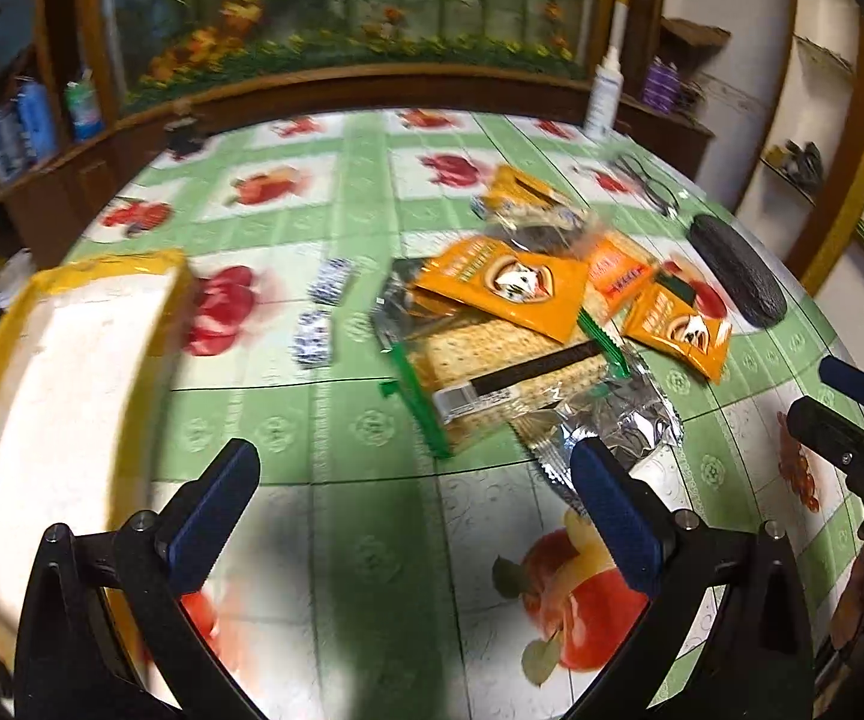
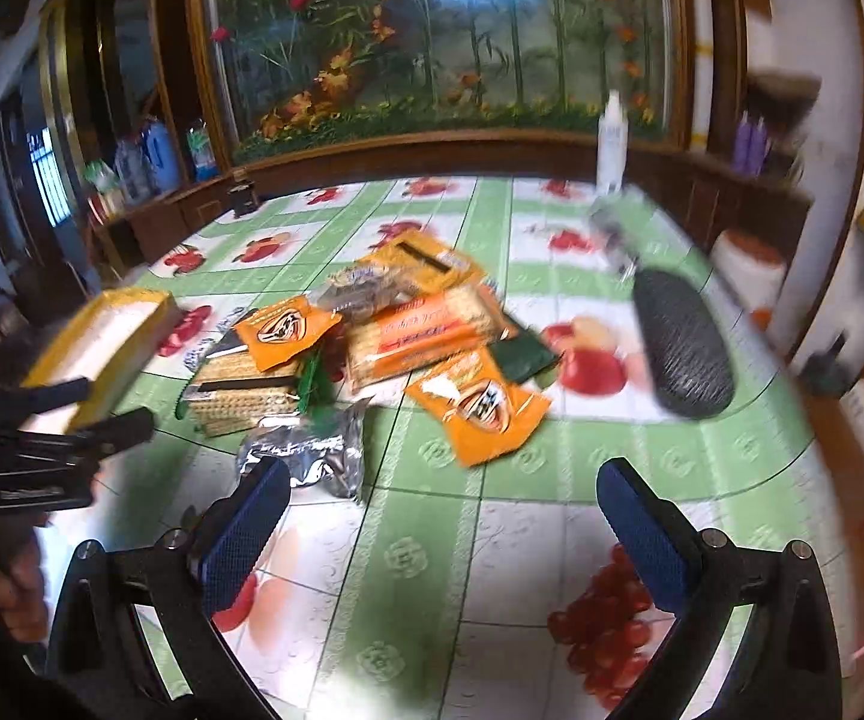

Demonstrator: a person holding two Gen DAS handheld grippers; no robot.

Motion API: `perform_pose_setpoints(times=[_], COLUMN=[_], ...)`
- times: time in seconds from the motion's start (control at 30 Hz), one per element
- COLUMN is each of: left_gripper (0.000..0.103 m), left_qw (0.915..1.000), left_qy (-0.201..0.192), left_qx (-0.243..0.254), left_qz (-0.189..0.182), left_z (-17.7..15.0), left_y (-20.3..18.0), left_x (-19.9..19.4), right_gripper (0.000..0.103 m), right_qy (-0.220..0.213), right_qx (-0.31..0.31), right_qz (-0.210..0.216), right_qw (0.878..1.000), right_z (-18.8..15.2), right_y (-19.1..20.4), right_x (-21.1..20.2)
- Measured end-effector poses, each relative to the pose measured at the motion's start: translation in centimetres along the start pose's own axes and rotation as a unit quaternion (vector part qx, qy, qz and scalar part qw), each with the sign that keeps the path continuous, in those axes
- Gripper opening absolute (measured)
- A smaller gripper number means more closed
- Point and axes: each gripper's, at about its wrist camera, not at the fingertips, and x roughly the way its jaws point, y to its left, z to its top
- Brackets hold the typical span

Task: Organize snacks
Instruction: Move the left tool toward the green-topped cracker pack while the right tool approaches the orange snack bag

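Both tools hang wide and empty, left tool (image 1: 414,516), right tool (image 2: 441,516). The snack packets (image 1: 510,300) lie heaped mid-counter (image 1: 372,420): light, crinkly, slippery film, brittle crackers (image 1: 492,372) inside. Best pinch a sealed edge, gently.

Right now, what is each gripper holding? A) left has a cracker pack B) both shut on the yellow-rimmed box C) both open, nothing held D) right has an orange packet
C: the left gripper and the right gripper both show their blue pads spread wide over bare tablecloth, short of the snack pile.
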Motion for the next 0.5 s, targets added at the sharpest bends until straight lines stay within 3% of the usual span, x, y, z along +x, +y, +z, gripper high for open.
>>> perform_pose_setpoints(times=[0.23,0.37,0.5], left_gripper=[0.103,0.103,0.103], left_qw=[0.9981,0.9951,0.9930], left_qy=[0.030,0.050,0.050], left_qx=[0.033,0.035,0.065], left_qz=[-0.042,-0.078,-0.085], left_z=[1.4,2.2,3.0], left_y=[-0.7,-0.7,-1.8], left_x=[3.4,4.3,4.8], right_gripper=[0.103,0.103,0.103], right_qy=[0.017,0.016,0.014], right_qx=[0.000,-0.017,-0.038], right_qz=[0.026,0.063,0.095], right_qw=[1.000,0.998,0.995], right_z=[-0.4,0.1,0.6], right_y=[-0.9,0.7,2.3], right_x=[1.1,1.5,1.9])
